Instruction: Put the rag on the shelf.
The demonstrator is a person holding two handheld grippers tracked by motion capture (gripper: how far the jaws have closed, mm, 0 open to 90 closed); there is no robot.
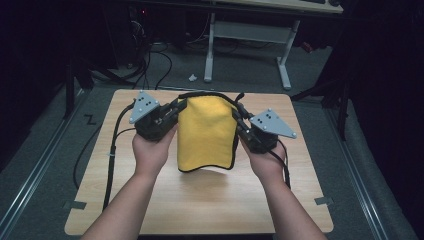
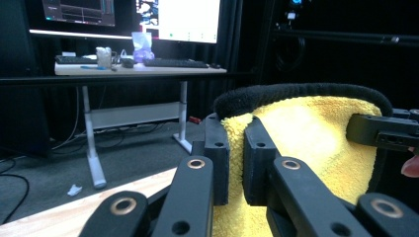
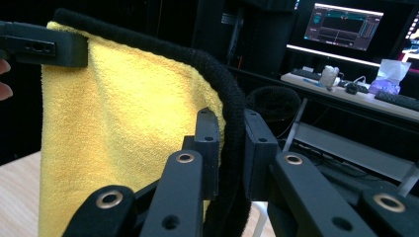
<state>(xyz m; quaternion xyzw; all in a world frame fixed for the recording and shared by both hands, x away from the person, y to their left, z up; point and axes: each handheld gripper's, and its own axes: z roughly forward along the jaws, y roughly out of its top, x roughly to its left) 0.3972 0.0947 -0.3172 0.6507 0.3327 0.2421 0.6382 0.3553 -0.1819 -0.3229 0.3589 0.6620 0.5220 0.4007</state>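
While both of my hands are raised over the bench [image 1: 210,200], the inventory reads as follows.

Item one: yellow cloth [image 1: 206,132], terry texture, bound with a black edging. It hangs in the air above the middle of the bench, stretched between my two claws by its upper corners, its lower hem clear of the wood and casting a shadow beneath.

Item two: my left claw [image 2: 236,160], pinched tight on the cloth's left upper corner; the yellow pile is squeezed between the two black pads. My left hand [image 1: 152,150] grips the body from below.

Item three: my right claw [image 3: 231,148], clamped on the black edging at the right upper corner, the trim running down between the pads. My right hand [image 1: 265,160] supports it likewise.

Item four: bench, light wood, square, otherwise bare around the cloth.

Item five: white-legged desk [image 1: 250,40], far side, on grey floor, carrying keyboards and lit monitors [image 2: 128,15].
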